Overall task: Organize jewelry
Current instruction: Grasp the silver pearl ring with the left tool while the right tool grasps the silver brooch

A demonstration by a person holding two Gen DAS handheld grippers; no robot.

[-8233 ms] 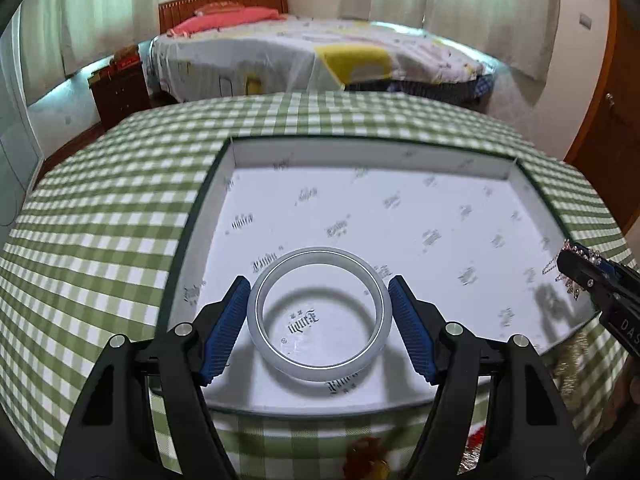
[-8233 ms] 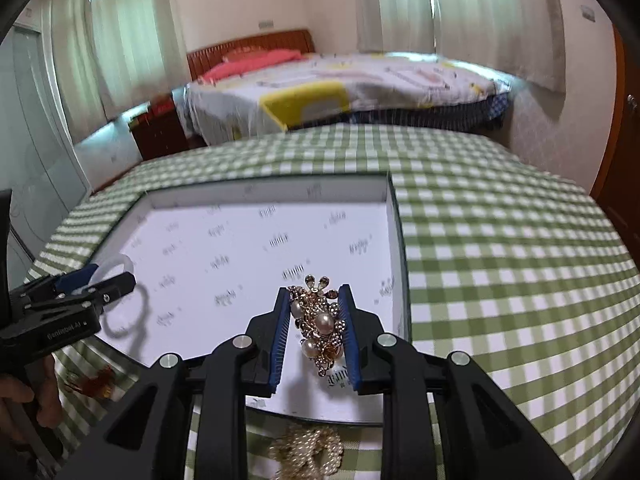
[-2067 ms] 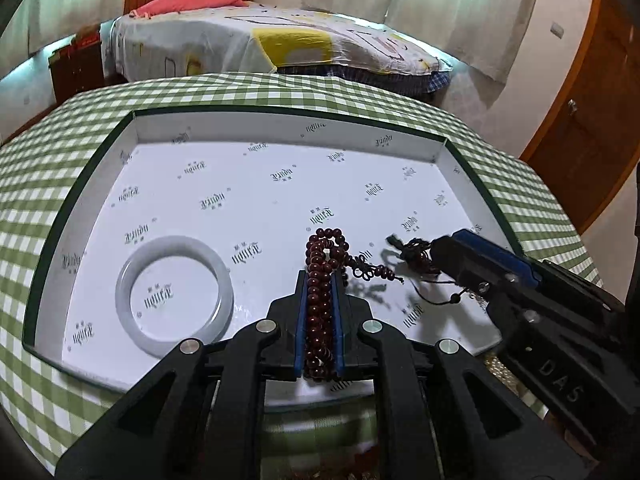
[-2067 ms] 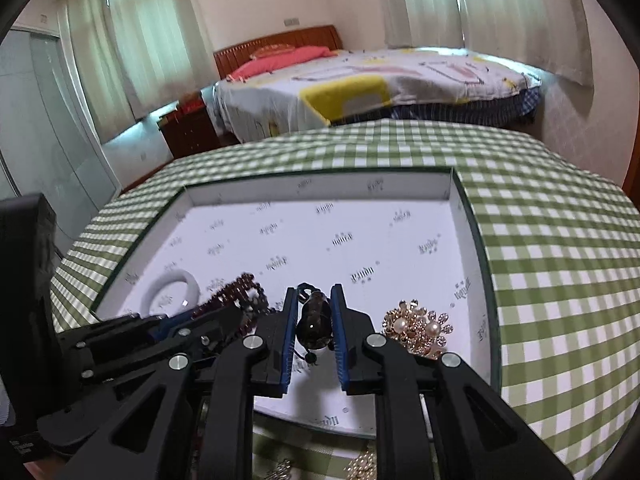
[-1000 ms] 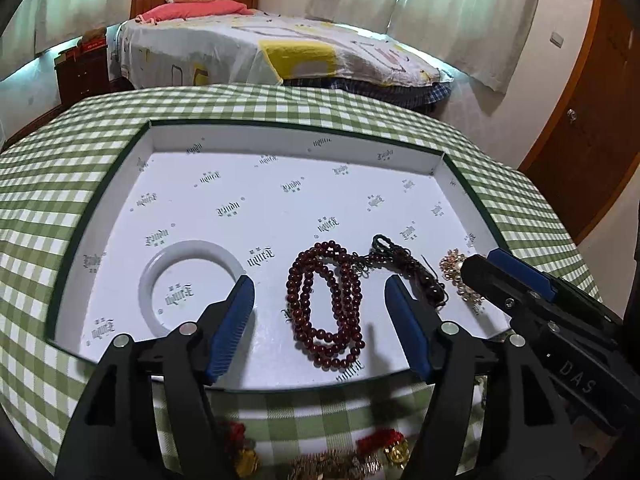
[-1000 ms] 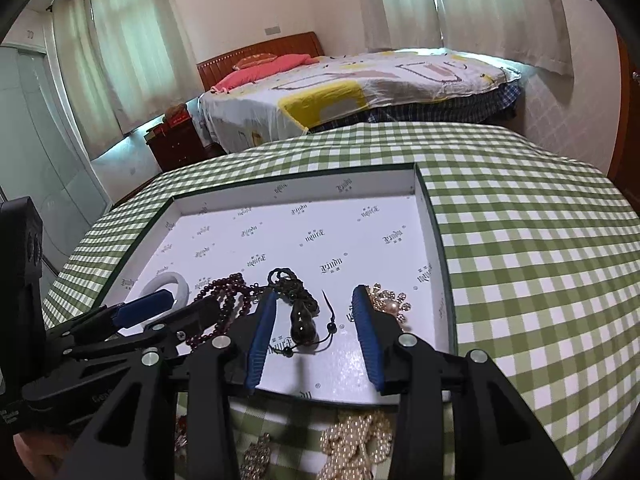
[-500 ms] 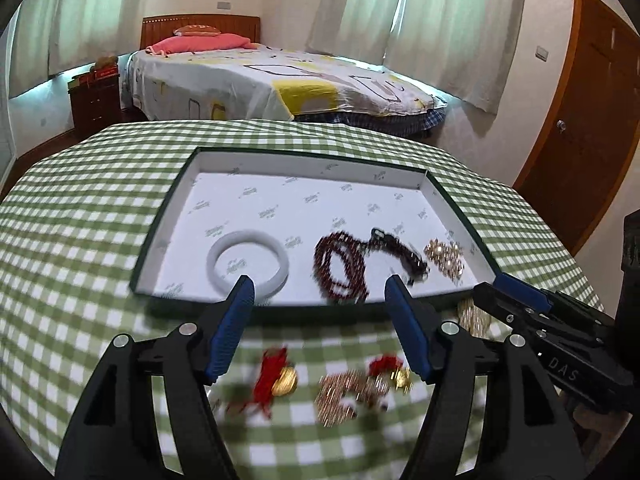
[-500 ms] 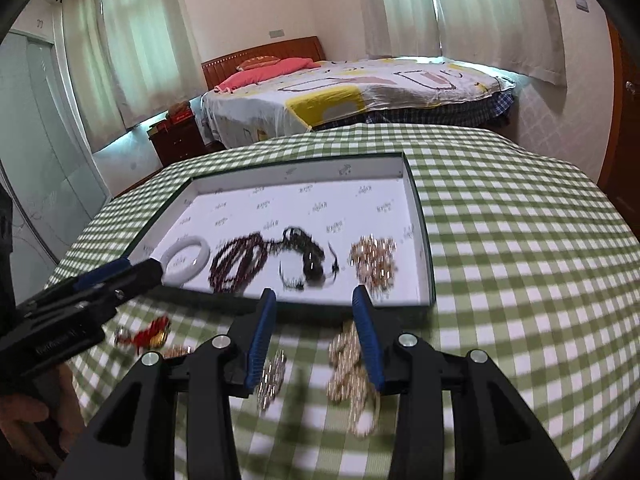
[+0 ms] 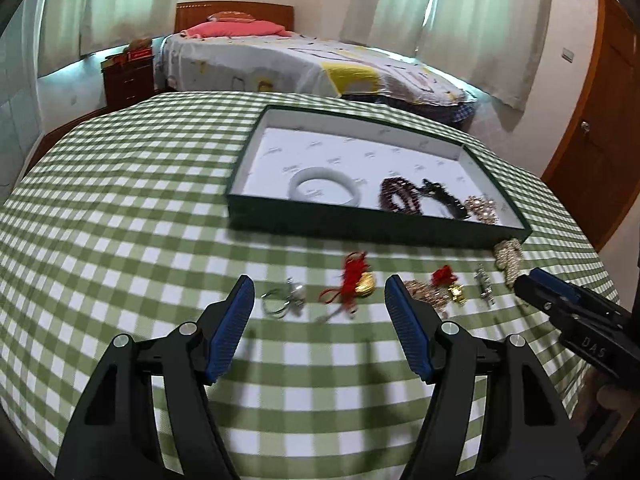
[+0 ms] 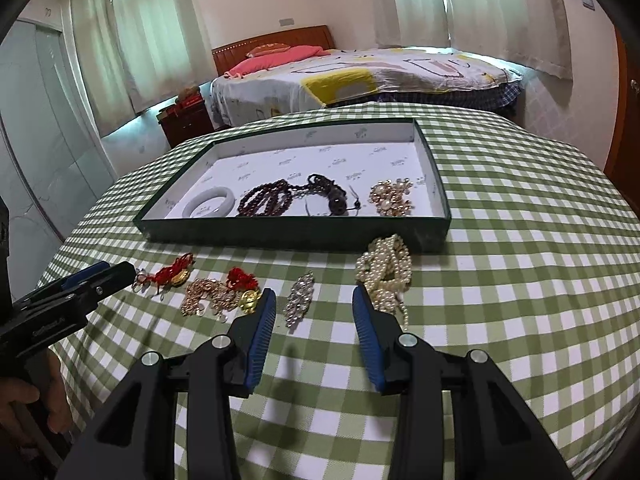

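Left gripper (image 9: 319,294) is hanging over the counter (image 9: 120,208) with its jaws wide apart, nothing between the pads. Right gripper (image 10: 314,304) is also standing open, narrower gap, holding nothing.

Loose pieces are lying in a row on the green check cloth, between the grippers and the tray:
- silver ring piece (image 9: 282,300), clear only in the left view; in the right view it's mostly hiding behind the left gripper tip
- red knot with gold charm (image 9: 356,278)
- tangled gold chain (image 10: 204,296) with a second red-tasselled gold charm (image 10: 244,286) just beside it
- small rhinestone brooch (image 10: 300,300), sitting just ahead of the right gripper's gap
- pearl strand (image 10: 386,268), heaped, touching the tray's near right corner. The right view is showing the full pile; the left view is catching only a blurred edge of it.

Tray (image 10: 280,236) is dark green outside with a white printed lining. Inside, along the near wall, left to right: white bangle (image 10: 210,202) lying flat, dark red bead strand (image 10: 266,198) looped, black cord pendant (image 10: 334,196) touching the beads, gold-and-pearl brooch (image 10: 390,198) apart at the right.

Only the right view is showing a hand (image 10: 40,400) on the left gripper's handle.

Beyond the counter: bed (image 10: 360,76), curtains.
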